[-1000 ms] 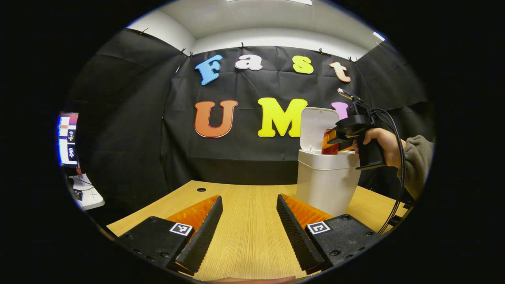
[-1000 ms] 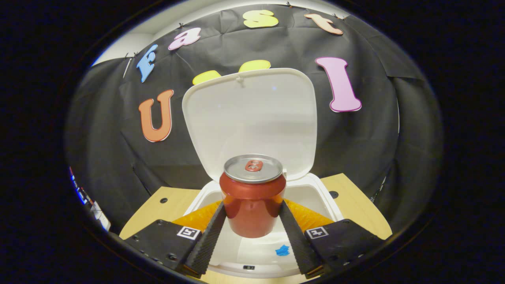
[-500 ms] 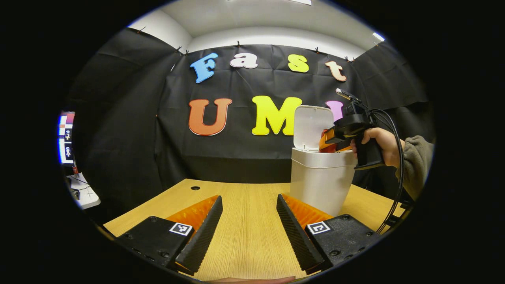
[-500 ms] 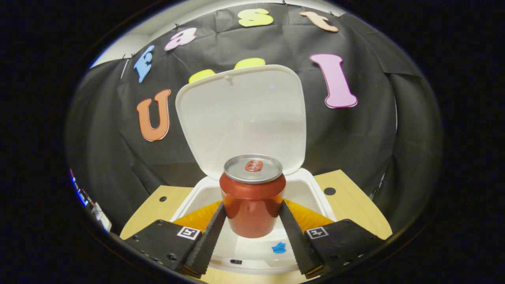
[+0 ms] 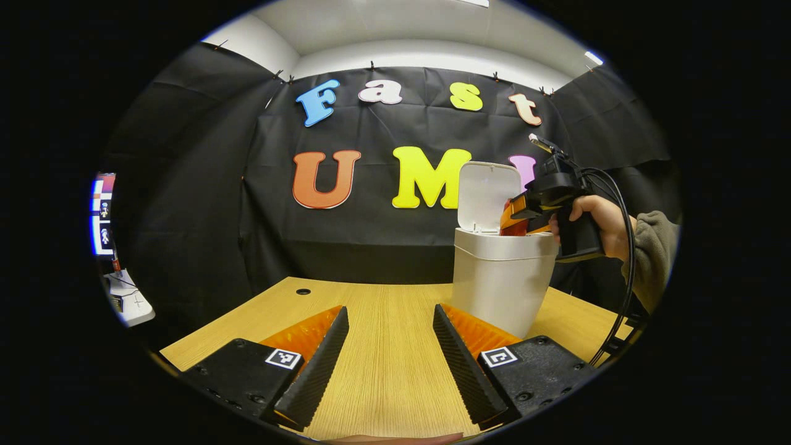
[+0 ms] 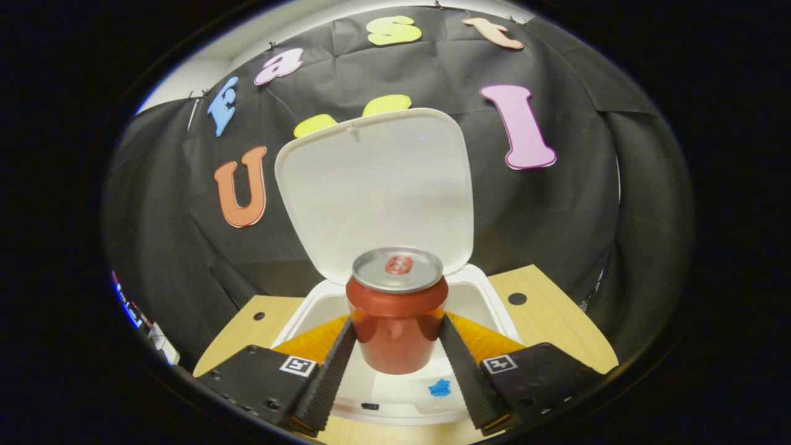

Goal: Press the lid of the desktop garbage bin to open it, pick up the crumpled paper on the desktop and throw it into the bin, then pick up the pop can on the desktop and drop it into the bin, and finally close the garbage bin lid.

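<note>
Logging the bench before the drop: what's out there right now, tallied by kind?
Bins: 1, lid up
Cans: 1, in the right gripper over the bin
Grippers: 2, counting the left gripper
Total: 4

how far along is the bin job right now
Done: the bin lid stands open, and no crumpled paper shows on the desk. In hand: the right tongs hold the pop can over the opening. Left: dropping it and closing the lid. The left tongs are open.
</note>
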The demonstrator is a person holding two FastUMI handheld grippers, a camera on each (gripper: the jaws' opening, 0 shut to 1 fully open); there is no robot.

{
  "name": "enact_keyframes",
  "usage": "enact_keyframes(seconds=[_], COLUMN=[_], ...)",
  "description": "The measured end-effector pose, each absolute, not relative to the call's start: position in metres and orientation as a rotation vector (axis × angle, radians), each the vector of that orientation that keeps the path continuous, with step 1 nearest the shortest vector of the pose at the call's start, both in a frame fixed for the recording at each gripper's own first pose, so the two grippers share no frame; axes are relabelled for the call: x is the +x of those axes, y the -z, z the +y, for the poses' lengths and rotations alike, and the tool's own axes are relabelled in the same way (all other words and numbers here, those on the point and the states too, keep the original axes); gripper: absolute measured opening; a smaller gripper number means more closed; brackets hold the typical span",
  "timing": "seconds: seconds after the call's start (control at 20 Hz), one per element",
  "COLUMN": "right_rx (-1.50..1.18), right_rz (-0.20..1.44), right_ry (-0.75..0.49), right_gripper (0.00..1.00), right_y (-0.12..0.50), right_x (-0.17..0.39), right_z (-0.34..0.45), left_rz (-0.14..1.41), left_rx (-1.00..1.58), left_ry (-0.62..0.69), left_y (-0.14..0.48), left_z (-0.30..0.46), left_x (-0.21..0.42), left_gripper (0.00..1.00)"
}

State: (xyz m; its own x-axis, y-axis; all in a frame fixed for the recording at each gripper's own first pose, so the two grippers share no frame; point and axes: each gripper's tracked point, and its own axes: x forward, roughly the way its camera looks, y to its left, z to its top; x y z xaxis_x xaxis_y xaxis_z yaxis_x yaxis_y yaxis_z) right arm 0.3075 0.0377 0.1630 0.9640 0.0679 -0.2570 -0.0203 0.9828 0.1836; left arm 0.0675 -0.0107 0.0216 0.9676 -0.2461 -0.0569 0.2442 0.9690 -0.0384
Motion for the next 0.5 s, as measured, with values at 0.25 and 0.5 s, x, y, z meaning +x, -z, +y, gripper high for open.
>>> enact_keyframes(seconds=[0.25,0.5], right_rx=[0.160,0.152], right_rz=[0.243,0.218], right_ry=[-0.050,-0.053], right_gripper=[0.78,0.83], right_y=[-0.173,-0.183], right_x=[0.302,0.297], right_z=[0.042,0.046], left_rz=[0.064,0.070], left_rx=[-0.027,-0.031], left_ry=[0.252,0.250], left_y=[-0.021,-0.020], left_z=[-0.012,-0.009], left_x=[0.067,0.069], left_gripper=[0.90,0.90])
